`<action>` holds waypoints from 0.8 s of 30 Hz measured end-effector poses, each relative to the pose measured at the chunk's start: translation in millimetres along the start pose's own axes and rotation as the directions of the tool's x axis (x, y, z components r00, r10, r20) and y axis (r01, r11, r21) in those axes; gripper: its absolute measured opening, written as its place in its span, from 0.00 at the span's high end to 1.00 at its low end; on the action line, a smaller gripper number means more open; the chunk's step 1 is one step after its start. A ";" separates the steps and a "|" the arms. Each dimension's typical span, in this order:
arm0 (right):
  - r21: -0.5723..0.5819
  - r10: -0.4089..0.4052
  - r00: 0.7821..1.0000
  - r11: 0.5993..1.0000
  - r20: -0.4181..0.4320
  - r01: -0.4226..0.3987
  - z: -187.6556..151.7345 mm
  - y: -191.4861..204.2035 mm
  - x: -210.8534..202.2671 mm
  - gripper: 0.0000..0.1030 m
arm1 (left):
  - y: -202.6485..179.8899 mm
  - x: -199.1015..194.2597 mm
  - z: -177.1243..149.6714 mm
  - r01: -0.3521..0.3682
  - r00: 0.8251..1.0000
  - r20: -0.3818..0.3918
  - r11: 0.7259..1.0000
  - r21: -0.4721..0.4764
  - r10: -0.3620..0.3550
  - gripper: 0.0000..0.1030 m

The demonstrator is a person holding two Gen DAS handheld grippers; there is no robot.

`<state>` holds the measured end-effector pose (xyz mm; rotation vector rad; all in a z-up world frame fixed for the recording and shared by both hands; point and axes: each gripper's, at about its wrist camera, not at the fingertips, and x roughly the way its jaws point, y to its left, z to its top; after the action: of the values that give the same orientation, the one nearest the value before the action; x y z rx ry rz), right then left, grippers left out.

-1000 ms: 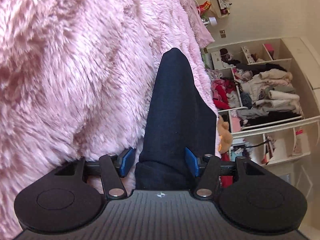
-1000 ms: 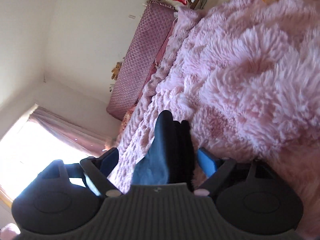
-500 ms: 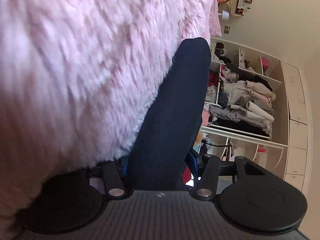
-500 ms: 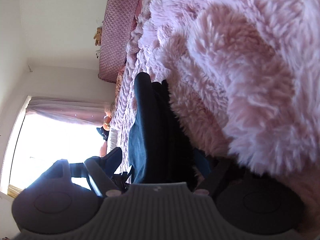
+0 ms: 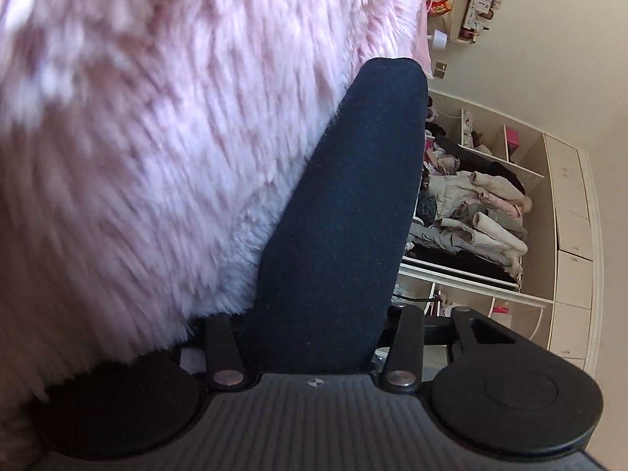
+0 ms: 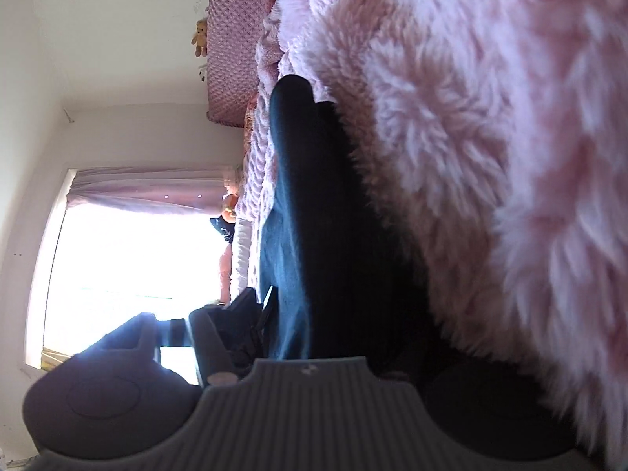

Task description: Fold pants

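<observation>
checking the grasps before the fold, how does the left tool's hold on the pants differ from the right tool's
Left tool: grips a single smooth, rounded fold of the dark navy fabric pants, with the fluffy pink blanket to its left. Right tool: grips a bunched stack showing at least two layers of the pants, with the blanket to its right. Shared: both are shut on the pants, close against the blanket.

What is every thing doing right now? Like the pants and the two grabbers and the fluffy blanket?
Pants: dark navy, bunched into a thick fold, pinched at both ends.
Left gripper: shut on the pants.
Right gripper: shut on the pants.
Fluffy pink blanket: spread out, pressed against the pants.
Wardrobe shelves: open, stuffed with piled clothes.
Curtain: drawn up, window bright.
</observation>
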<state>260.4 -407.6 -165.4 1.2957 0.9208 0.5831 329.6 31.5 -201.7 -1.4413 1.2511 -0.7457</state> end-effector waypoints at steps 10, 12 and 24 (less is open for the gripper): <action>-0.077 -0.048 0.997 0.996 0.055 0.052 -5.1 29.3 -10.9 0.76 | -33.6 -9.7 -24.2 -0.059 0.998 0.034 0.998 0.038 0.058 0.65; -0.090 -0.025 0.998 0.995 0.065 0.031 -9.3 37.1 -15.5 0.76 | -42.8 -11.5 -28.6 -0.071 0.997 0.025 0.996 0.059 0.069 0.65; -0.190 0.045 0.992 0.982 0.115 -0.023 -54.3 104.7 -43.3 0.76 | -121.5 -37.6 -82.9 -0.111 0.994 0.007 0.958 0.263 0.114 0.66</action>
<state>205.0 -390.8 -53.9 1.1646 0.7282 0.5982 280.8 32.1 -58.0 -1.1428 1.1807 -0.8080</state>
